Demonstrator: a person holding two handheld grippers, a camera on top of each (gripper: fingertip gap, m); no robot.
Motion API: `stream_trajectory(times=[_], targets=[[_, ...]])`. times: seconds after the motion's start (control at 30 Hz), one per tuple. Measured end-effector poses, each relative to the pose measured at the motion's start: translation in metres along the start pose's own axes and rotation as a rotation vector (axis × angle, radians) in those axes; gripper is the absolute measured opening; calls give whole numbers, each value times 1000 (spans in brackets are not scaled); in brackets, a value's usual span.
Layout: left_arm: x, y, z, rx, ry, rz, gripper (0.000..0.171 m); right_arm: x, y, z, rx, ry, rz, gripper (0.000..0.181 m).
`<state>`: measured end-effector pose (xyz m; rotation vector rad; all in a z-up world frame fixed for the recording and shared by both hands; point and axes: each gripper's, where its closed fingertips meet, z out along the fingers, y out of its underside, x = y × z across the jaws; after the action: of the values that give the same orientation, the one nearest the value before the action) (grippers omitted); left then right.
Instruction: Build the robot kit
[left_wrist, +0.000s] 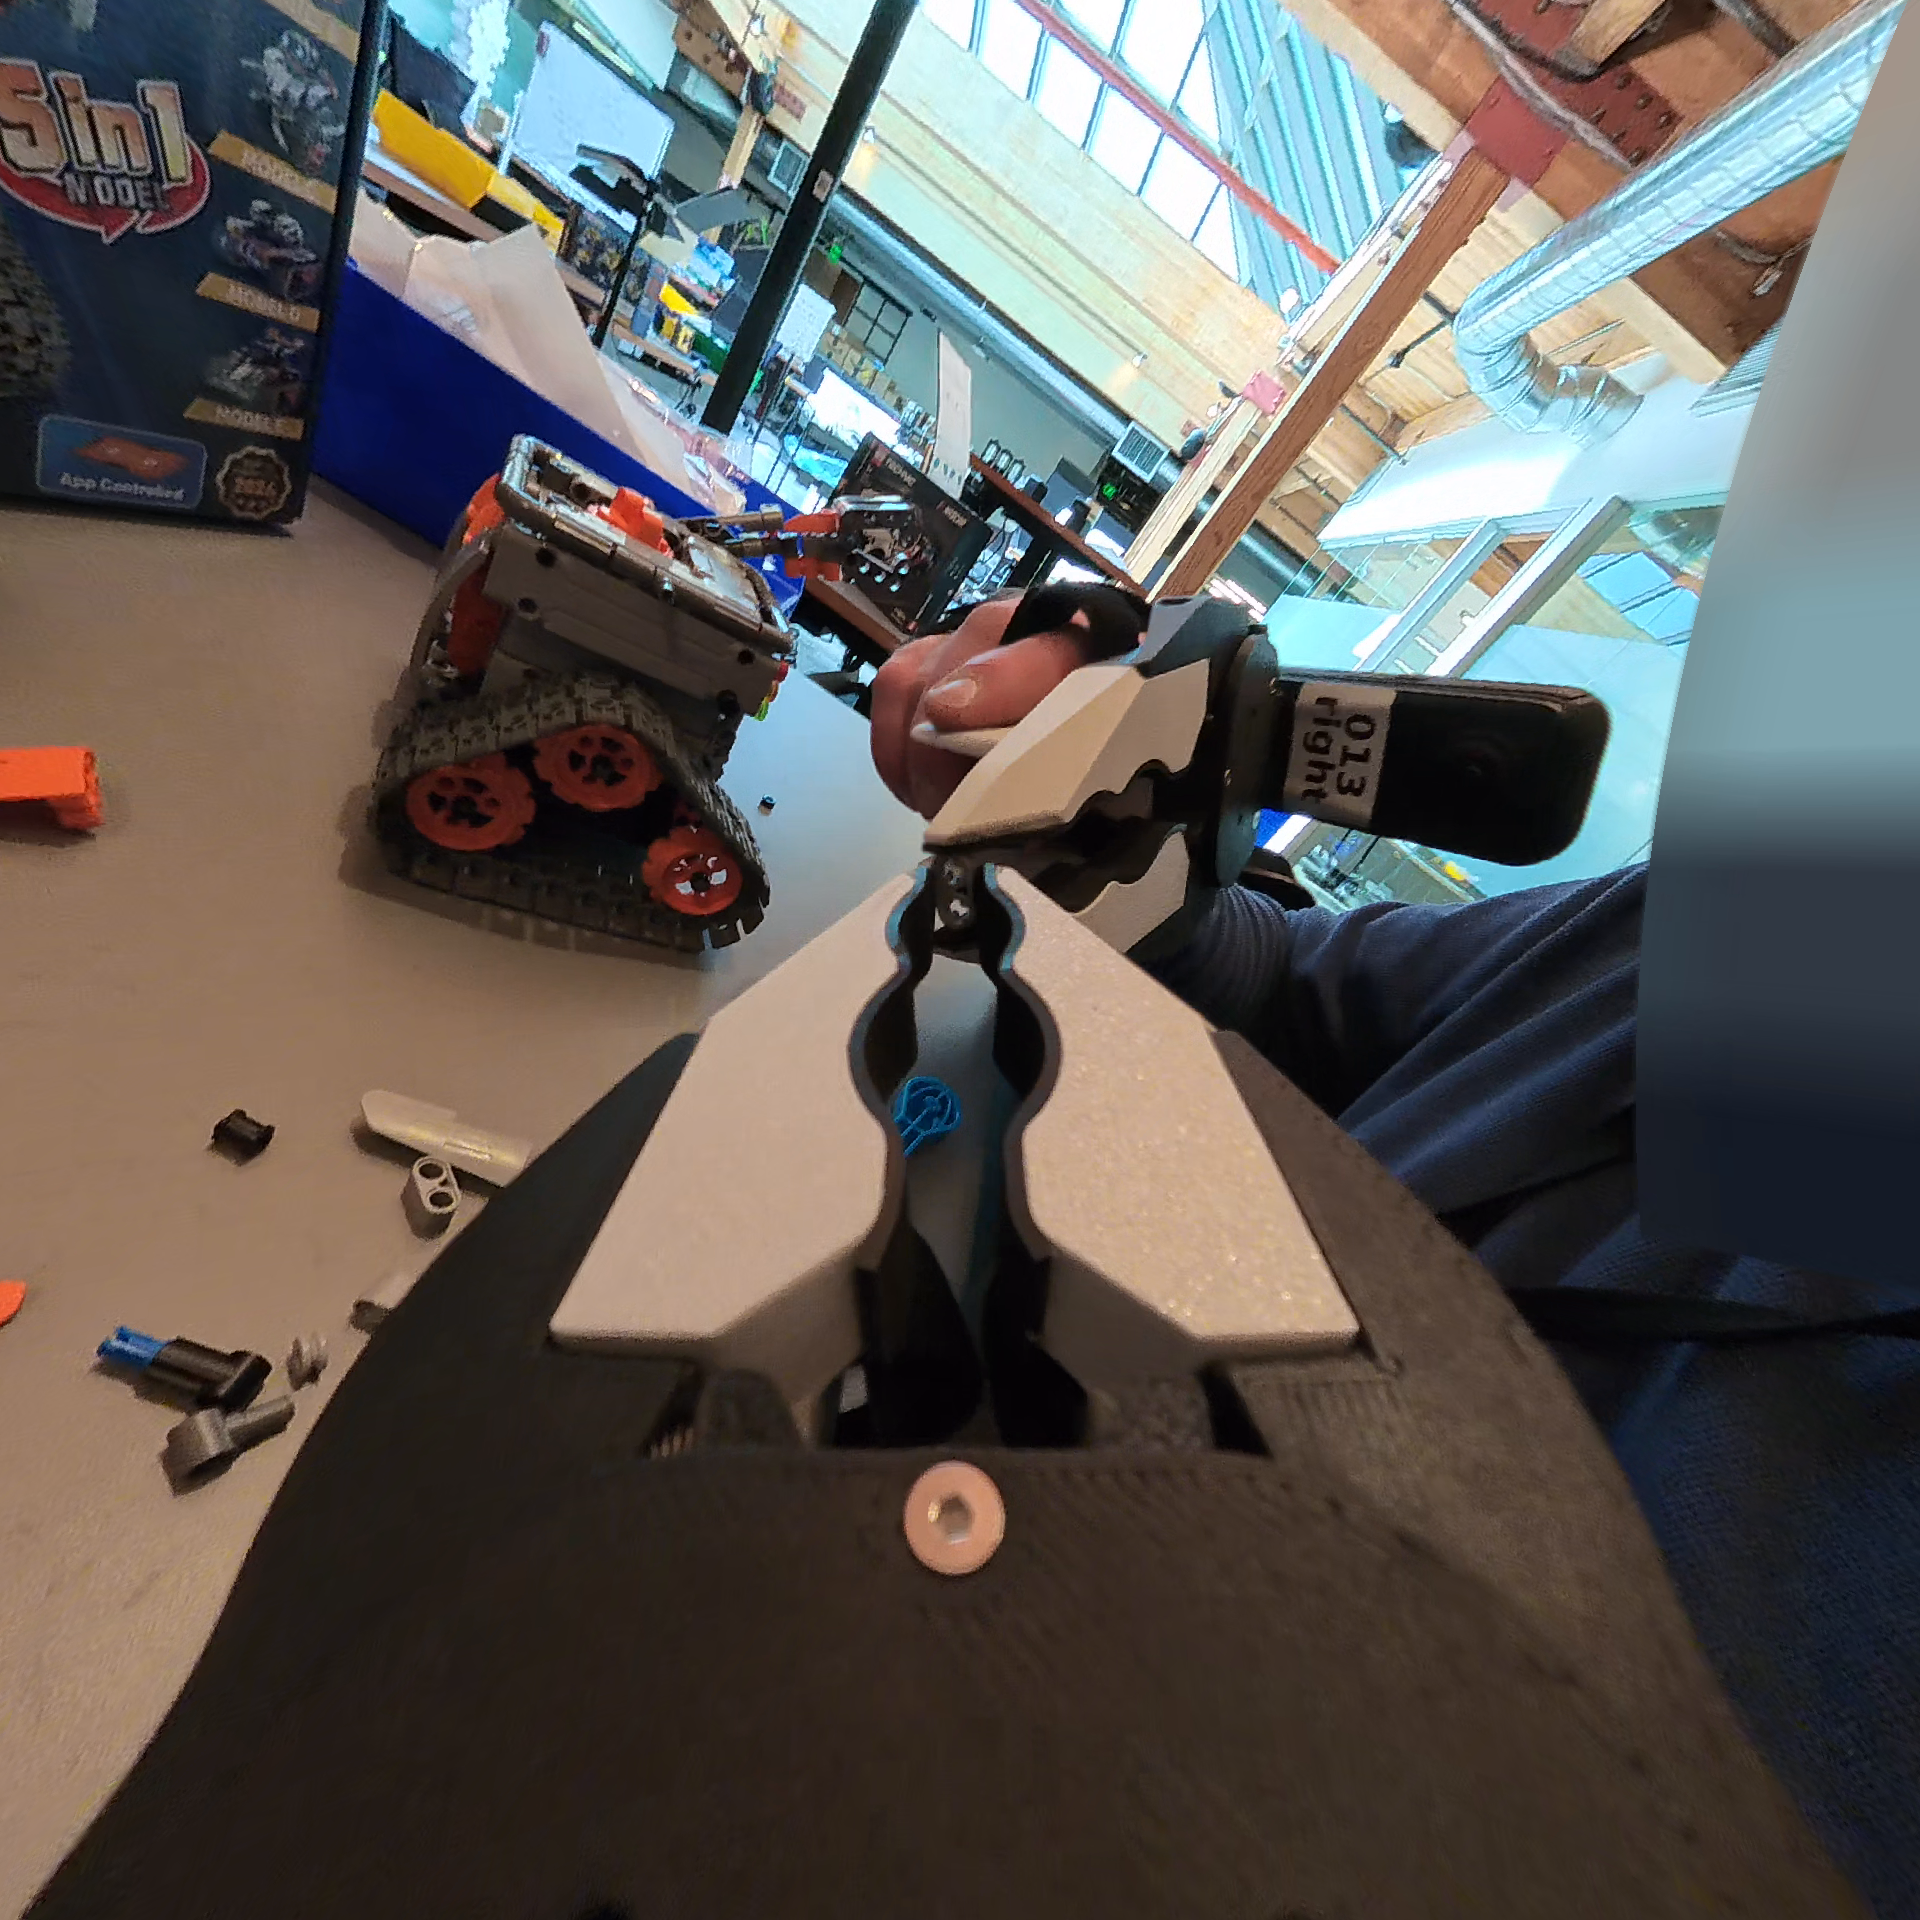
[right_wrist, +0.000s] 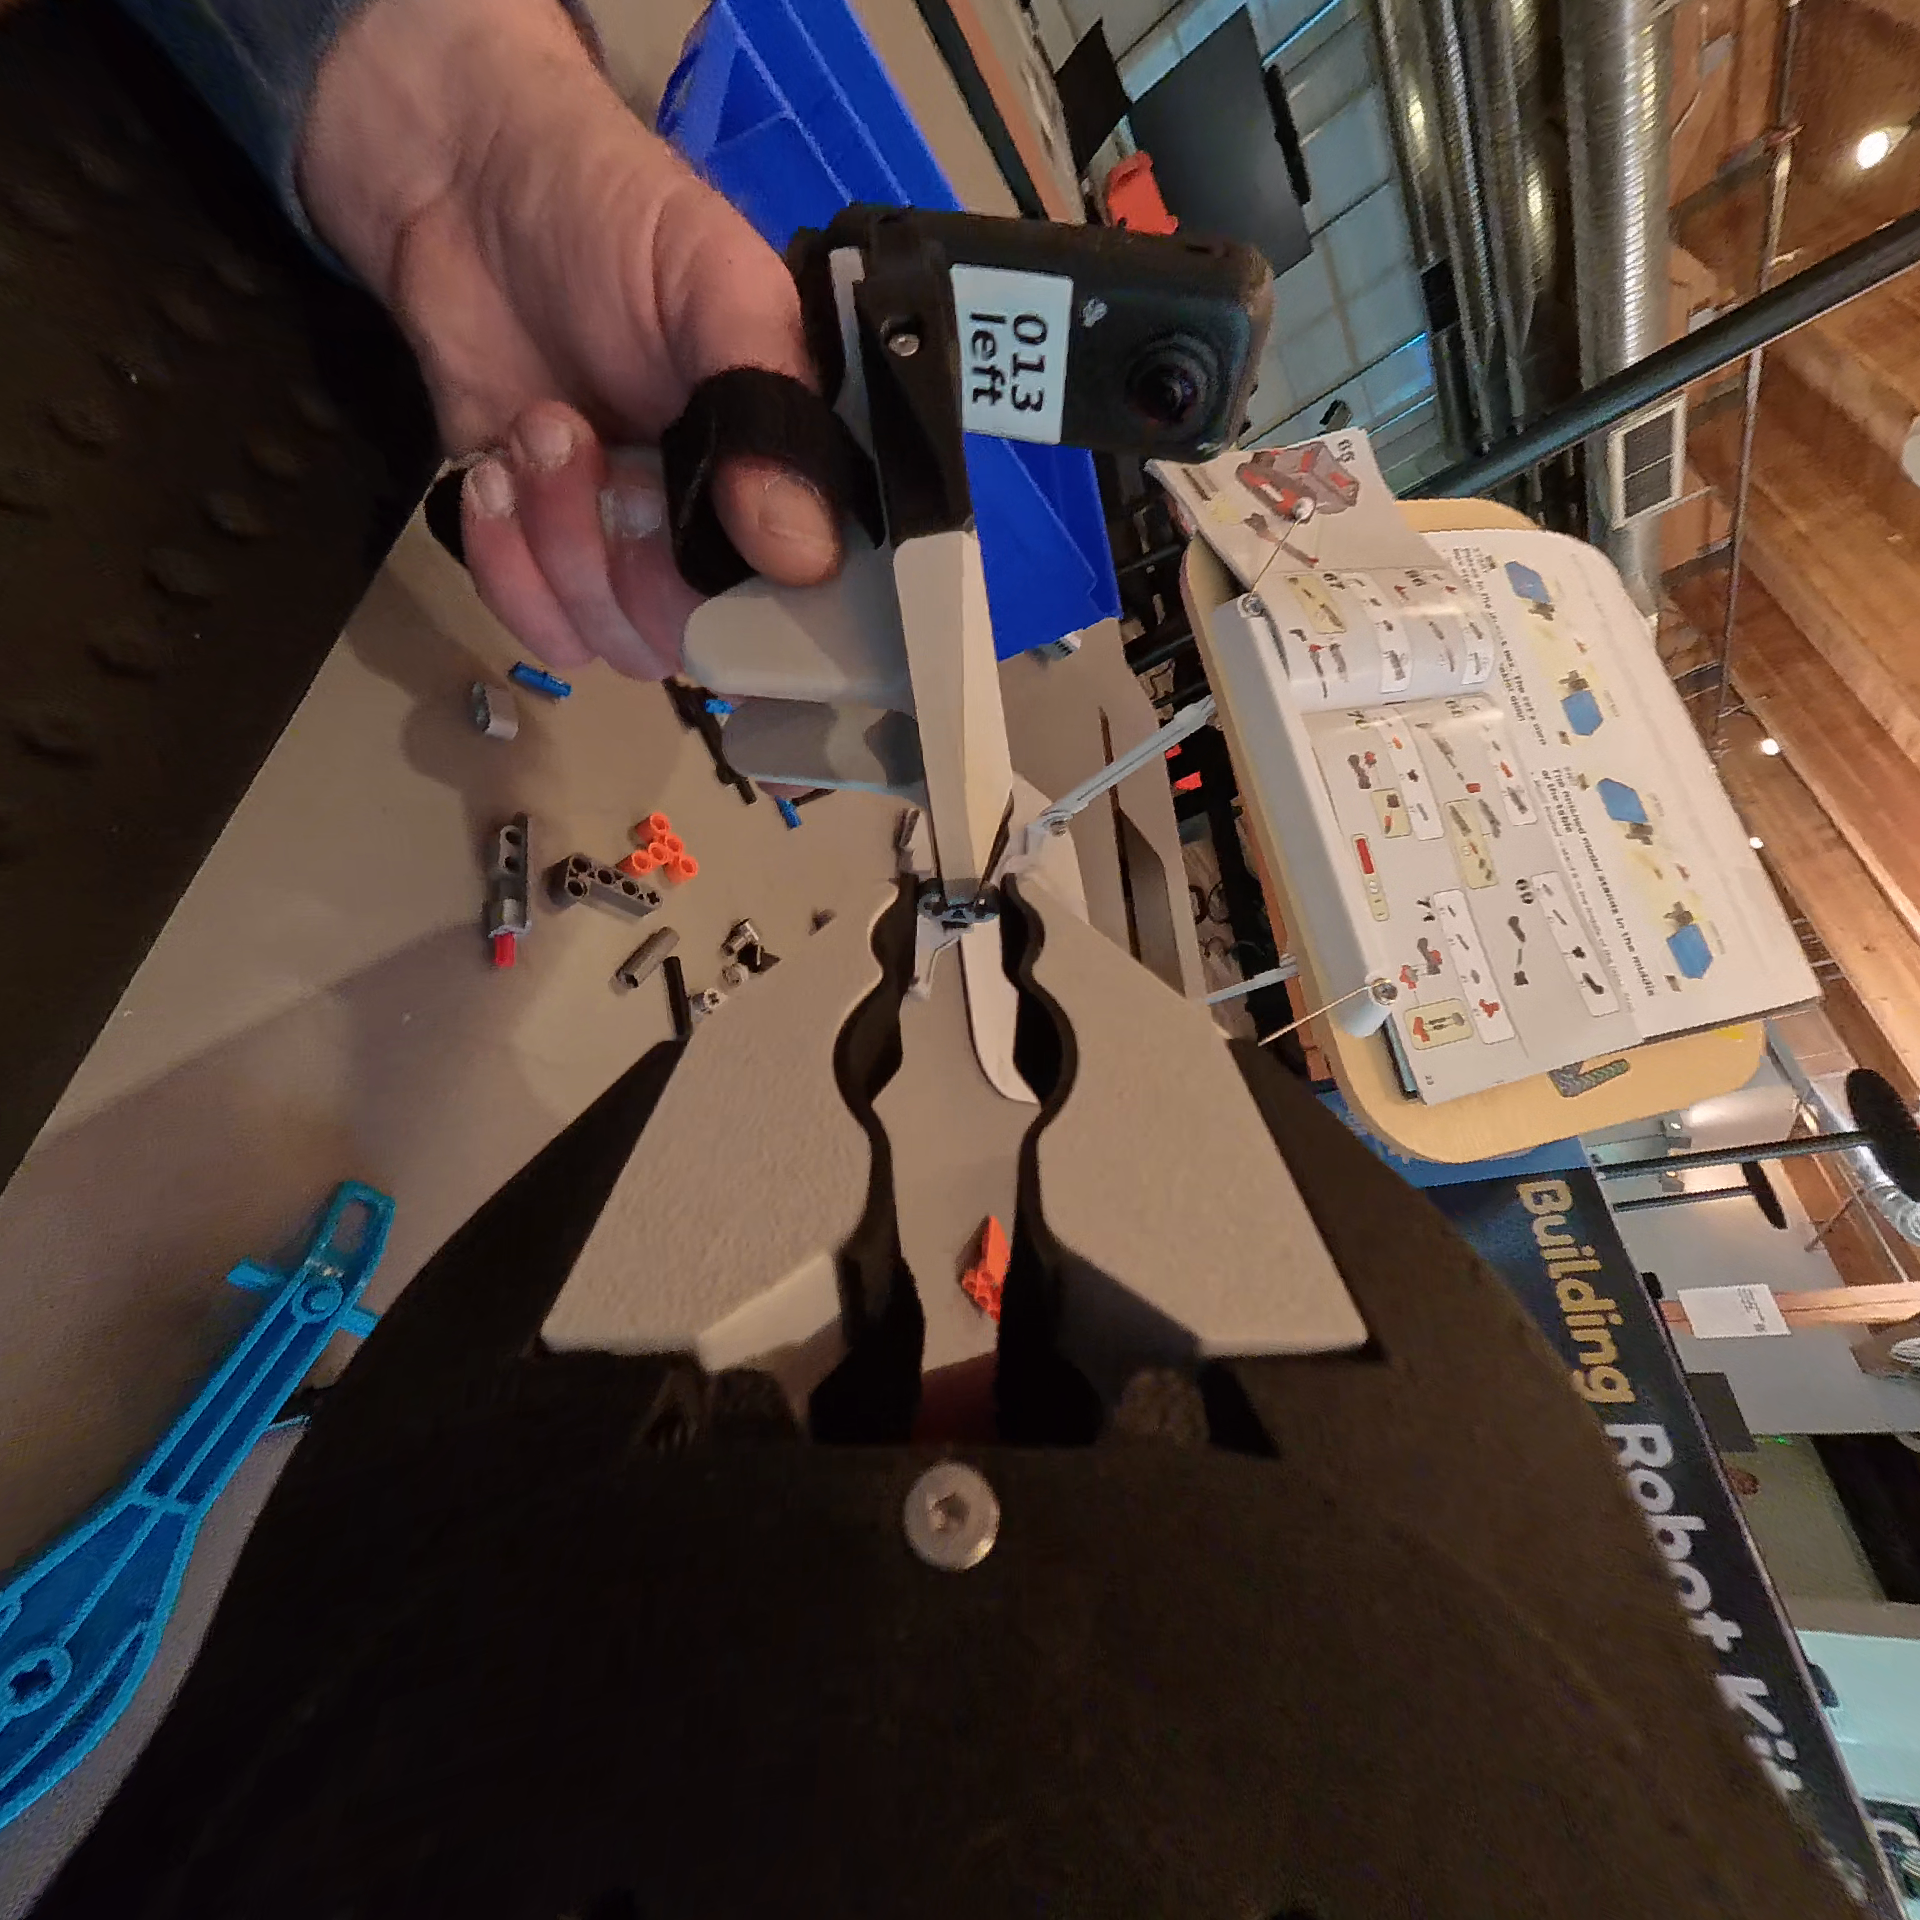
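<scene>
Above the table (left_wrist: 208, 987), small dark piece (left_wrist: 956, 902) clamped between left tool (left_wrist: 954, 914) tips, right tool (right_wrist: 958, 906) tips pinching it too.

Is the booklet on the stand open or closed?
Open: the booklet lies spread on the stand, pages showing.

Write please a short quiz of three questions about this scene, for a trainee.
1. True or false: the tracked vehicle has orange wheels.
2. What do the left claw and the right claw pinch together? A) a small dark part B) a blue bin C) the booklet
3. Fill in: the open instruction booklet rests on a ____ stand.

Key:
1. True.
2. A: both are shut on the small dark part, tip to tip above the table.
3. Wooden.
</scene>
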<state>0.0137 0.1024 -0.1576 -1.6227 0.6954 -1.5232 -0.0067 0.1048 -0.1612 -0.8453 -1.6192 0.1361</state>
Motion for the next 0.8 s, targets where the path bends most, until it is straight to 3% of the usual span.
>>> stream_trajectory(times=[0.13,0.23,0.37,0.47,0.67,0.8], targets=[[-3,7,-1,-48,-15,-7,7,-6,3,1,16,-52,74,13],[-11,19,-11,-158,-106,128,21,-17,8,1,36,-143,216,13],[-32,58,-41,-486,-312,444,24,-33,21,0,48,-253,374,13],[-40,86,-53,-673,-371,583,25,-45,25,1,56,-334,456,12],[-57,116,-52,-852,-387,720,14,-62,21,4,70,-422,510,13],[-61,122,-47,-851,-378,753,5,-68,21,5,76,-453,529,13]])
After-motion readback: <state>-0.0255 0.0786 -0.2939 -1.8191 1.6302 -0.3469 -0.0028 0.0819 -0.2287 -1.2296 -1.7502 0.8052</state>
